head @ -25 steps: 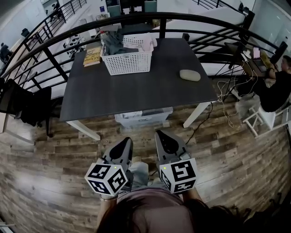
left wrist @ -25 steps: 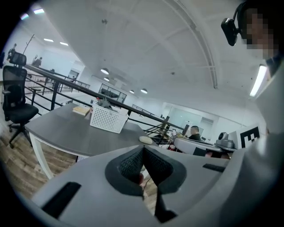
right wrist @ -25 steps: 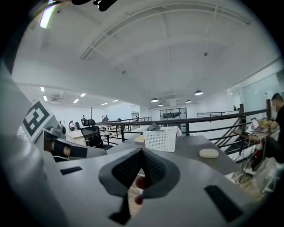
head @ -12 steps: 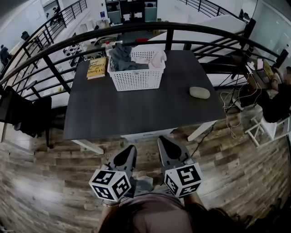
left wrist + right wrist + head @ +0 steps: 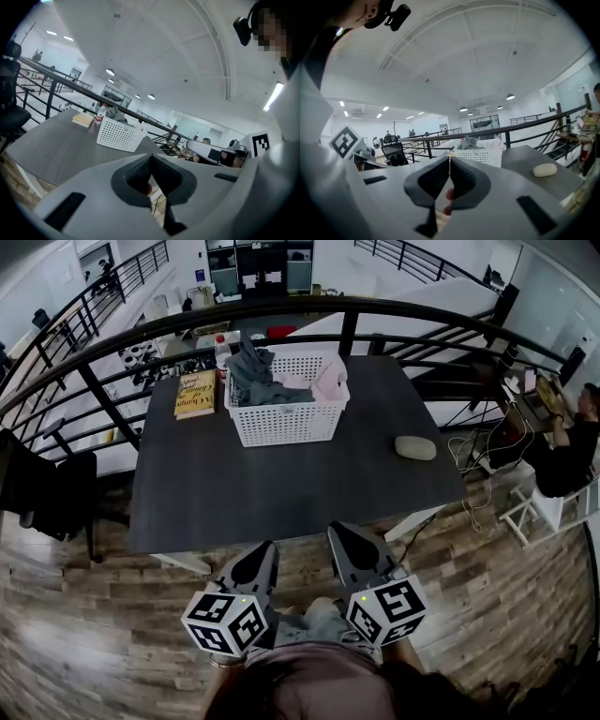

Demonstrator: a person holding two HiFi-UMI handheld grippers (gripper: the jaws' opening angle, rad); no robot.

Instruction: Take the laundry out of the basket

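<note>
- The left gripper and the right gripper both have their jaws pressed together, with nothing in them.
- They hang just off the near edge of the dark grey bench.
- The bench is bare from there to the basket, so there is lots of room to reach in.
- The white plastic basket with little holes sits at the far edge.
- A grey cloth and a pink cloth stick up over its rim.
- They look soft, light and floppy, so pinch a top fold and lift straight up.
- A yellow book lies just beside the basket.
- A black railing stands close behind.
</note>
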